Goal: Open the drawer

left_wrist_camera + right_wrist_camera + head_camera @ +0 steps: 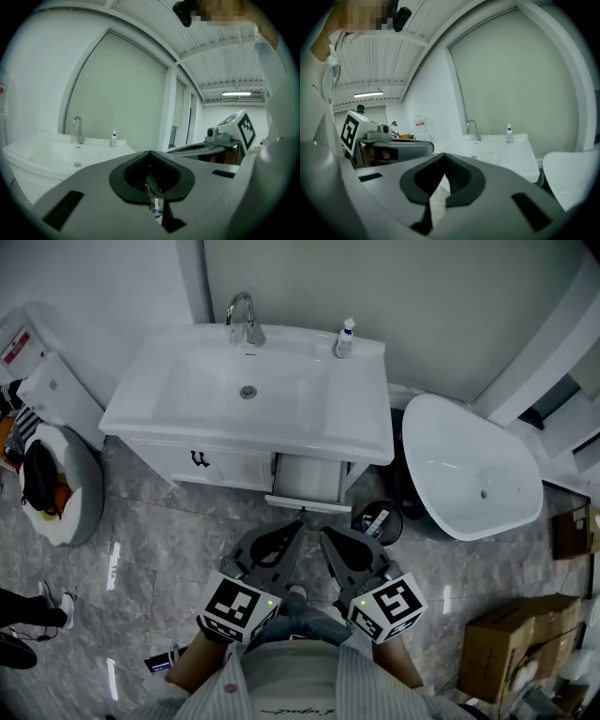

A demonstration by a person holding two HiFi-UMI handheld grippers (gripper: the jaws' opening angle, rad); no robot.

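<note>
We judge the white vanity drawer [308, 491] already pulled out; the left gripper [299, 525] and right gripper [324, 532] hover clear of it, fingers together on nothing.

Drawer [308, 480] under sink [361, 423], bathtub [448, 452] to right

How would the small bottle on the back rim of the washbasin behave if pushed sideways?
The small bottle stands upright and is tall for its narrow base, so a push near its top would probably tip it. The washbasin rim looks smooth and glossy, so a low push may slide it instead. Being small, it is likely light.
</note>
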